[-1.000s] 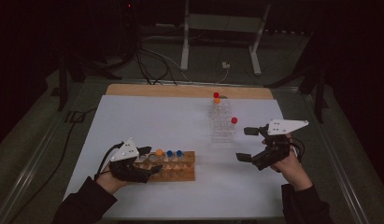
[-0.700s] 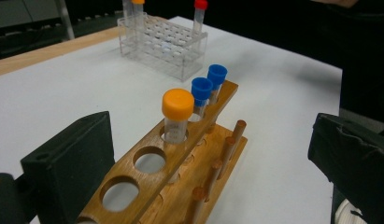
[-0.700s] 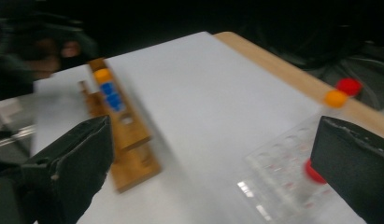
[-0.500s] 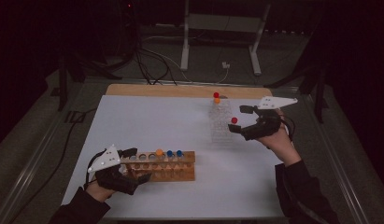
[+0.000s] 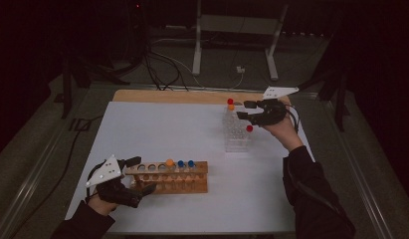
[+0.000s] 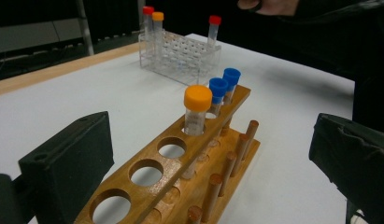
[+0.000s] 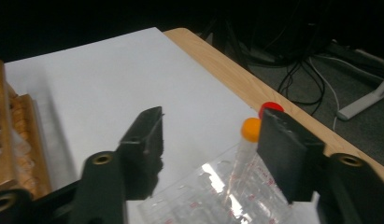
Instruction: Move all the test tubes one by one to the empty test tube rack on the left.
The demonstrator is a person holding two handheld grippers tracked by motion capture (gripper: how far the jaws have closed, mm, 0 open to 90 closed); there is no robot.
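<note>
R gripper (image 5: pixel 245 110) spread wide, hovering over clear rack (image 5: pixel 237 137), orange-capped tube (image 7: pixel 249 135) just beside far jaw, ungrasped; L gripper (image 5: pixel 142 174) released, straddling end of wooden rack (image 5: pixel 167 178); risk: skewed approach could nudge red-capped neighbour (image 7: pixel 271 108) or tip the light rack.

Laboratory bench setting: wooden tube rack (image 5: pixel 169 178), clear plastic rack (image 5: pixel 237 135) mid-right, capped sample tubes, floor cables (image 5: pixel 157 59) upper frame.
</note>
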